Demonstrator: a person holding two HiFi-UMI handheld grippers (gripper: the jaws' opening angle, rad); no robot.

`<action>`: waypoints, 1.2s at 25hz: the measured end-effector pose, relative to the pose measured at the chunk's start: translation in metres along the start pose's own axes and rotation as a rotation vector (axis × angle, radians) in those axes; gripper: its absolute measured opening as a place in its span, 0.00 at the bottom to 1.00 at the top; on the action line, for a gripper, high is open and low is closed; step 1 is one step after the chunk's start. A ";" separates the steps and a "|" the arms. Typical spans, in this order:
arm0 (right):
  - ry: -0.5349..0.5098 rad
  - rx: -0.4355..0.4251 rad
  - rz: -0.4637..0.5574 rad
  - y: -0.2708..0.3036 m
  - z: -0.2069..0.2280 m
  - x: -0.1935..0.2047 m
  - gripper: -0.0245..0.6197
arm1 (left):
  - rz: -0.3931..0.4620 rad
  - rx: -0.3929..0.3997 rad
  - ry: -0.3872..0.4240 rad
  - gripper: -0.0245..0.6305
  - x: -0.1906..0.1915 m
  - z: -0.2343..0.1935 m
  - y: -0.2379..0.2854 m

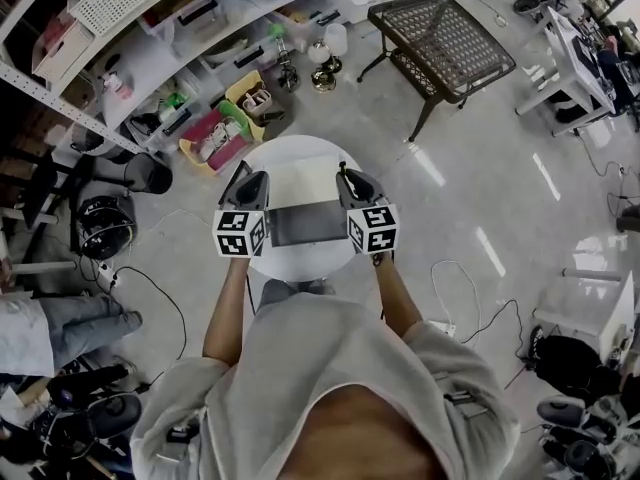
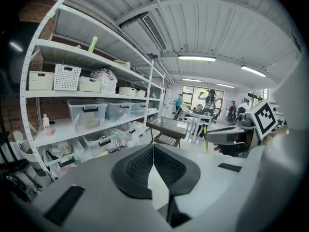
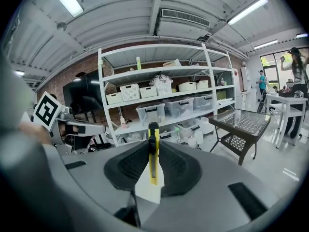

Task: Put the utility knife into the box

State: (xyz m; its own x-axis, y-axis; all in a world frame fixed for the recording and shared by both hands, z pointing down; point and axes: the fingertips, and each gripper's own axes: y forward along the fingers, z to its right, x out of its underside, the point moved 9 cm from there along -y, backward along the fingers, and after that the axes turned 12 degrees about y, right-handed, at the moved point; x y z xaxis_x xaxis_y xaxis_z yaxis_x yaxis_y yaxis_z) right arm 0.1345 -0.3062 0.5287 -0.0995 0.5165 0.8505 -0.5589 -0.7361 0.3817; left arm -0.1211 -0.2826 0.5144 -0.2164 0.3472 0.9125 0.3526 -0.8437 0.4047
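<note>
Knife [image 3: 153,151] clamped upright in your right gripper [image 1: 344,174], just beside the box [image 1: 305,226].
Its yellow body stands pinched between the black pads, one end poking above them. Your left gripper [image 2: 153,153] is clenched on nothing, jaws pressed together. The two grippers flank the dark box on the round white table [image 1: 300,153].
</note>
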 end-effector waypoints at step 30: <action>0.099 0.167 -0.193 0.001 -0.029 0.088 0.16 | -0.110 0.184 -0.047 0.07 0.064 -0.022 0.006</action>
State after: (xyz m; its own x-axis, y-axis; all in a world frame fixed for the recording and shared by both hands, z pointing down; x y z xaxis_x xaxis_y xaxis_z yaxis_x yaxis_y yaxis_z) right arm 0.1013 -0.2493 0.5934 -0.0888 0.6882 0.7200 -0.4324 -0.6779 0.5946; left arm -0.1529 -0.2743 0.5735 -0.2212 0.4555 0.8623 0.4907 -0.7122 0.5020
